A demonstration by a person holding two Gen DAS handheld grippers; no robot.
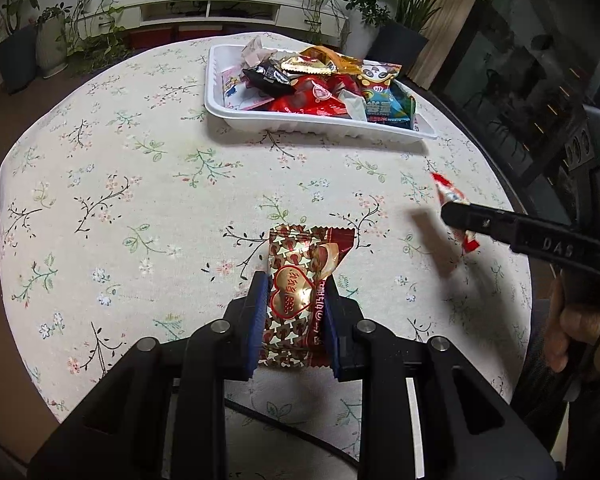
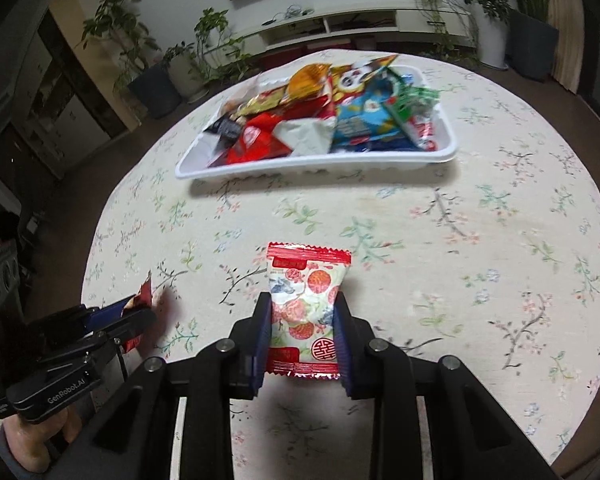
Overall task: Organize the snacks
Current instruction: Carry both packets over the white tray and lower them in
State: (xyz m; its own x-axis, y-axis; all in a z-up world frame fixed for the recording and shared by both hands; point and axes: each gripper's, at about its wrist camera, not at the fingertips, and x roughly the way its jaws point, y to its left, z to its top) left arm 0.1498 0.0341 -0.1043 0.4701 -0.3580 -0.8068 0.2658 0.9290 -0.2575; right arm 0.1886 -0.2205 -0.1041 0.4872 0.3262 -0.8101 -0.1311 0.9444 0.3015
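Down at the bottom centre of the left wrist view, the left gripper (image 1: 294, 312) is clenched on a brown pack (image 1: 300, 280), its blue fingers (image 1: 257, 322) pressing both long sides. The pack's lower edge sits between the finger bases; its heart label reads upside down and the small print is too fine to make out. At the right edge the right gripper (image 1: 458, 216) reaches in side-on, so its far finger is hidden behind the near one; a red-and-white pack (image 1: 450, 196) sticks out above and below the tip, blurred. A hand (image 1: 576, 324) shows at the lower right, cut off by the frame. In the upper middle a white tray (image 1: 300, 122) stands on the flowered counter (image 1: 140, 184), heaped with wrappers that overlap so much that few can be told apart. Plants and a low white shelf line the top.

Next, the right wrist view: the right gripper (image 2: 305, 320) at bottom centre grasps the red-and-white pack (image 2: 306, 304) by its sides, the pack held above the counter (image 2: 480, 240). The whole scene behind is smeared by motion. The tray (image 2: 312, 168) lies in the upper middle, its snacks a blurred jumble. At the lower left the left gripper (image 2: 140, 310) appears from the side, only a torn-looking brown corner of its pack (image 2: 144, 294) peeking past the fingertips; the rest is hidden.
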